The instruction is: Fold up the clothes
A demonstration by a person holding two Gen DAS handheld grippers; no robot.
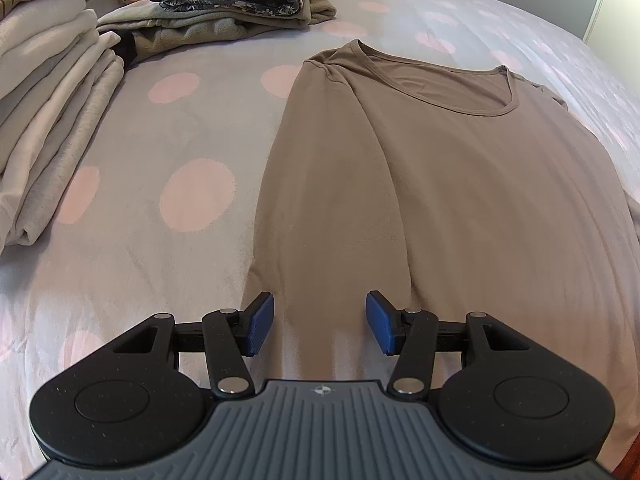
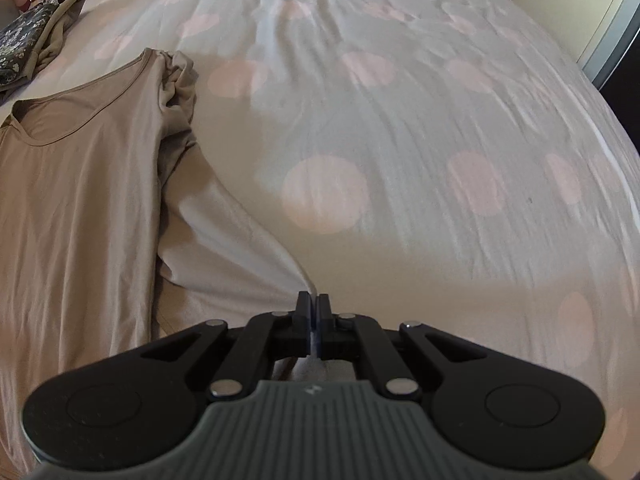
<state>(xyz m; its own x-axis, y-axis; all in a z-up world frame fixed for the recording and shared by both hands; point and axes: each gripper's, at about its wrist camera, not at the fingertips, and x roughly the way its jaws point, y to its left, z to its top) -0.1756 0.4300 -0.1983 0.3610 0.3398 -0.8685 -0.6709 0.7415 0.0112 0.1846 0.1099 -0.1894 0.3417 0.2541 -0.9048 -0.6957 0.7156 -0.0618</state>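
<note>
Now your left hand-held gripper (image 1: 320, 322) hangs released over the lower part of the brown shirt (image 1: 460, 184), which lies flat on the bed (image 1: 160, 128). Your right hand-held gripper (image 2: 313, 308) is clenched, grasping the shirt's side edge.

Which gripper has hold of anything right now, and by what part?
The right gripper is shut on the taupe long-sleeved top, pinching a bottom side corner, by the look of it. The left gripper is open over the top, holding nothing.
</note>
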